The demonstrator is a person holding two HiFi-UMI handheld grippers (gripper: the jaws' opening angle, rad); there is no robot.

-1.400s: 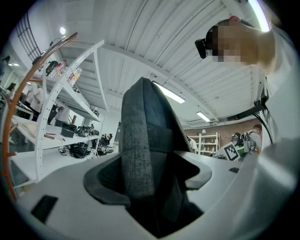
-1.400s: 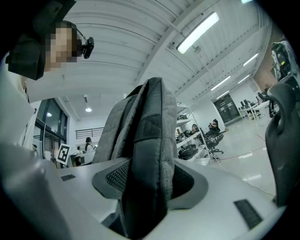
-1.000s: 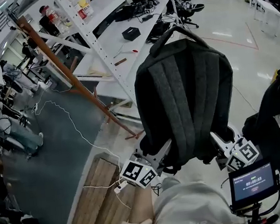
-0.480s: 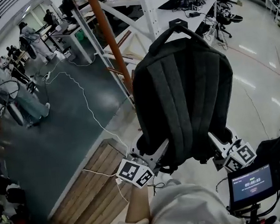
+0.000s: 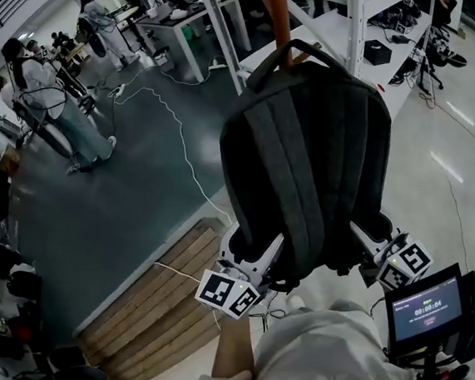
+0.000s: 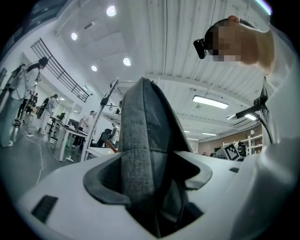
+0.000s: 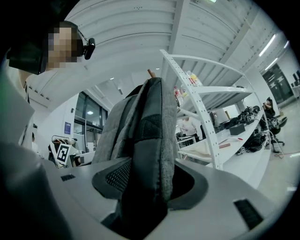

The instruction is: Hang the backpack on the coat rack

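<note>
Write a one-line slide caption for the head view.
Left gripper and right gripper hold the backpack up by its lower sides, an orange pole behind its handle.

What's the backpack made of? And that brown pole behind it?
The backpack looks like woven cloth, dark grey and matte; the left gripper view shows a speckled weave up close. The pole looks like reddish-brown wood, maybe painted metal; too little shows to tell.

Left claw (image 5: 256, 257), right claw (image 5: 368, 243): pale grey plastic, black-white marker cubes (image 5: 228, 293); light grey top (image 5: 320, 352).
</note>
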